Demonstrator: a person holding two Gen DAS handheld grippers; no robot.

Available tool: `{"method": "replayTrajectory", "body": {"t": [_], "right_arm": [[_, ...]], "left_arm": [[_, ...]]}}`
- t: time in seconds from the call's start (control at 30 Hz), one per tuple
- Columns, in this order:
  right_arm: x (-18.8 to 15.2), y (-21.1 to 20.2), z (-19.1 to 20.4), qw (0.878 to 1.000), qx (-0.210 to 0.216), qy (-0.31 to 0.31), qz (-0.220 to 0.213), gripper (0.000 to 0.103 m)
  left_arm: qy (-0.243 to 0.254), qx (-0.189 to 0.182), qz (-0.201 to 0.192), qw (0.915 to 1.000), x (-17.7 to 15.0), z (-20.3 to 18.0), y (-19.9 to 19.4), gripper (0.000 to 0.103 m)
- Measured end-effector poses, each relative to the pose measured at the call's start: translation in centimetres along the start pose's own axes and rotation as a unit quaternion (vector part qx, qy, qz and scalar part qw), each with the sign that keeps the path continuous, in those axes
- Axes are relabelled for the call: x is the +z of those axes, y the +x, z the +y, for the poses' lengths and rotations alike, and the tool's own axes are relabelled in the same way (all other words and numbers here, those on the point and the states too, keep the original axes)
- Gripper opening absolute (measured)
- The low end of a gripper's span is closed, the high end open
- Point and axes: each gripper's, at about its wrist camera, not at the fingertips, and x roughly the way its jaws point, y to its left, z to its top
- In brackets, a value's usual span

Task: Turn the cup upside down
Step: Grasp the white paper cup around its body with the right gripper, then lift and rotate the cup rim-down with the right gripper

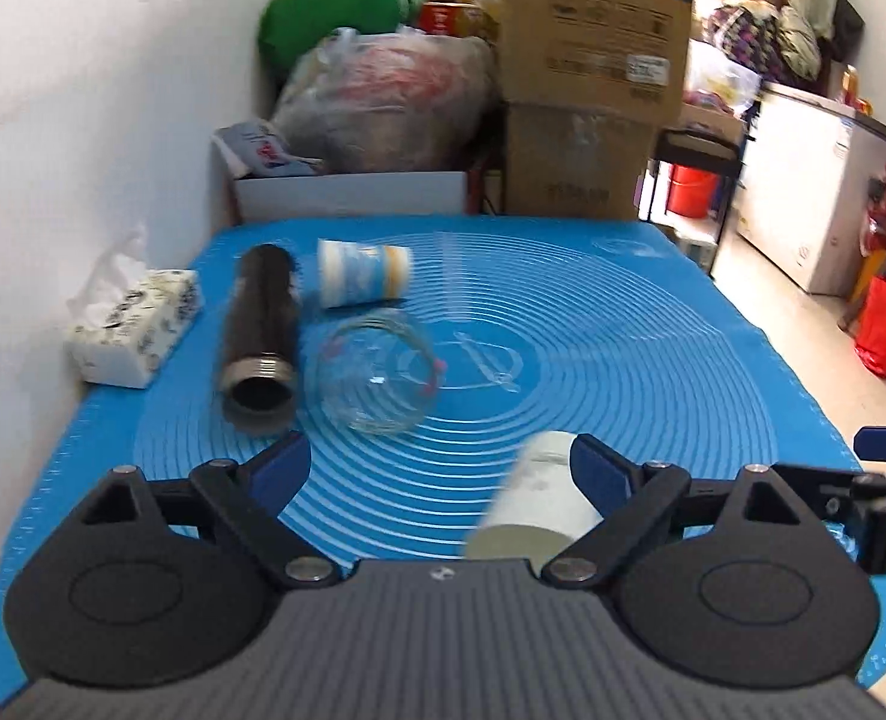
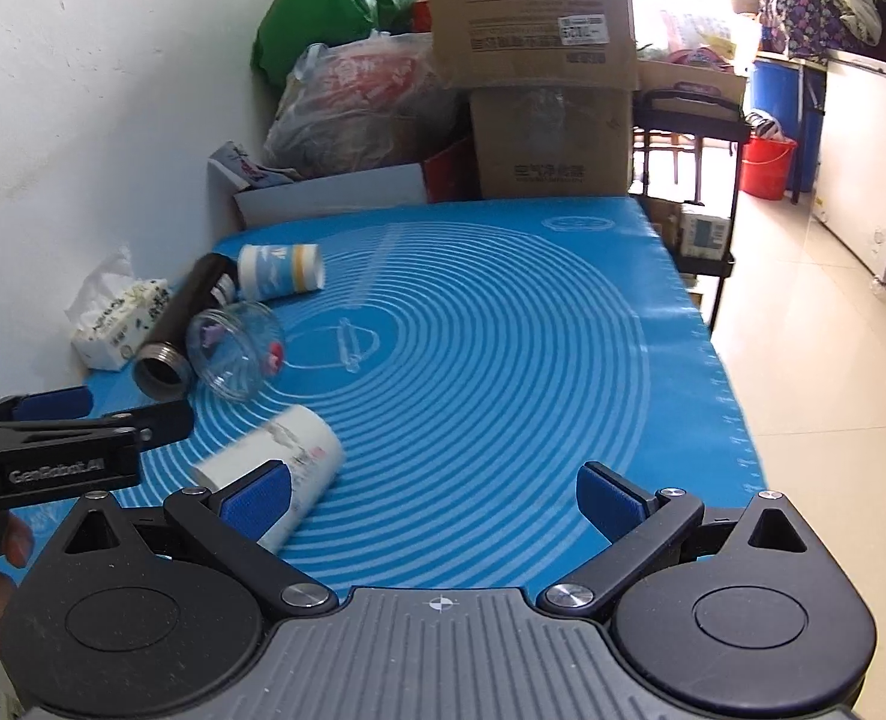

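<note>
A white cup (image 1: 535,498) lies on its side on the blue mat (image 1: 622,360), blurred, just inside my open left gripper (image 1: 443,468) by its right finger. In the right wrist view the same cup (image 2: 281,468) lies beside the left finger of my open, empty right gripper (image 2: 437,498). A blue-and-white paper cup (image 1: 363,273) (image 2: 281,272), a clear glass (image 1: 377,378) (image 2: 236,354) and a dark metal flask (image 1: 261,336) (image 2: 173,336) also lie on their sides farther back on the left. The left gripper (image 2: 53,426) shows at the left edge of the right wrist view.
A tissue pack (image 1: 137,324) (image 2: 119,324) sits against the white wall at the left. Cardboard boxes (image 1: 586,78) and plastic bags (image 1: 383,102) stack behind the table. The mat's right edge (image 2: 724,396) drops to the tiled floor.
</note>
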Motion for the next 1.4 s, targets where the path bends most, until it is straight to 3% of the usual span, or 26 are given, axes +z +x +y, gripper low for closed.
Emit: {"method": "replayTrajectory", "body": {"t": [0.13,0.33,0.6,0.93,1.0,1.07,1.23,1.4], "right_arm": [[1.3,1.4,1.7,1.0,0.02,0.014,0.017,0.103],[3.3,5.0,4.0,0.995,0.047,0.052,0.075,0.099],[3.8,9.9,4.8,0.98,0.053,0.122,0.146,0.093],[4.3,14.0,6.2,0.973,0.025,0.12,0.196,0.077],[4.1,14.7,6.1,0.969,0.037,0.132,0.206,0.075],[4.0,15.1,6.0,0.966,0.05,0.14,0.21,0.064],[4.0,15.0,6.2,0.967,0.06,0.136,0.208,0.062],[4.2,12.2,6.8,0.987,0.049,0.092,0.121,0.061]], "left_arm": [[-0.003,0.039,-0.004,0.9992,-0.4,2.7,0.5,0.093],[-0.038,0.06,0.004,0.9975,-1.5,6.7,1.6,0.093],[-0.053,0.07,0.017,0.996,-2.5,10.1,3.6,0.093],[-0.065,0.064,0.029,0.9954,-3.1,11.5,5.4,0.093],[-0.064,0.062,0.028,0.9956,-3.1,11.5,5.5,0.093],[-0.064,0.06,0.029,0.9957,-3.1,11.5,5.7,0.093],[-0.068,0.055,0.031,0.9957,-3.2,11.5,5.8,0.093],[-0.073,0.049,0.026,0.9958,-3.1,11.1,5.3,0.093]]}}
